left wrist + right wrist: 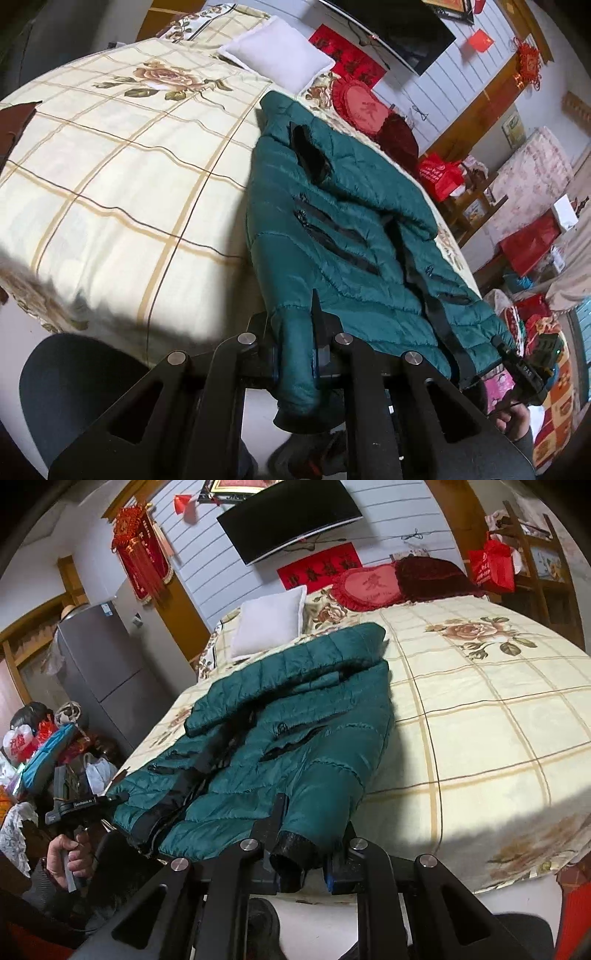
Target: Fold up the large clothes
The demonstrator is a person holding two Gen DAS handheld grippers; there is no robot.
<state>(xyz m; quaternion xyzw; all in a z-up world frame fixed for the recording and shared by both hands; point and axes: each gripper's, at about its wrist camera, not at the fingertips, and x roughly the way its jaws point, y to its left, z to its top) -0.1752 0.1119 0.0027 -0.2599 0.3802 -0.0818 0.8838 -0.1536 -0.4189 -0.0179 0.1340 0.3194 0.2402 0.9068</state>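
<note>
I have the green jacket [343,221] lying front-up along one side of the bed [110,177], hood end away from me toward the white pillow [277,59] and the hem at the near edge of the mattress. My left claw [291,332] is closed on the cuff end of the left sleeve [295,380], which hangs down past the fingers over the bed edge. My right claw [314,823] is likewise clamped on the cuff of the right sleeve [317,794], its dark lining showing just below the fingers. As I read it, the step in hand is bringing the sleeves in across the body before folding the jacket up. To do it well, I want to lift both cuffs only enough to clear the padded front, then carry each one inward and up so the sleeve lies flat and straight across the chest, not bunched at the shoulder. The filling is puffy and the shell looks slippery, so I judge the grip should sit deep on the cuff, and the pull should be slow and even on both sides, or the whole jacket will slide toward me off the mattress. The open front with its black strip [432,295] needs to stay lined up under the sleeves. I would lay one sleeve first, press it down, then cross the other over it.
</note>
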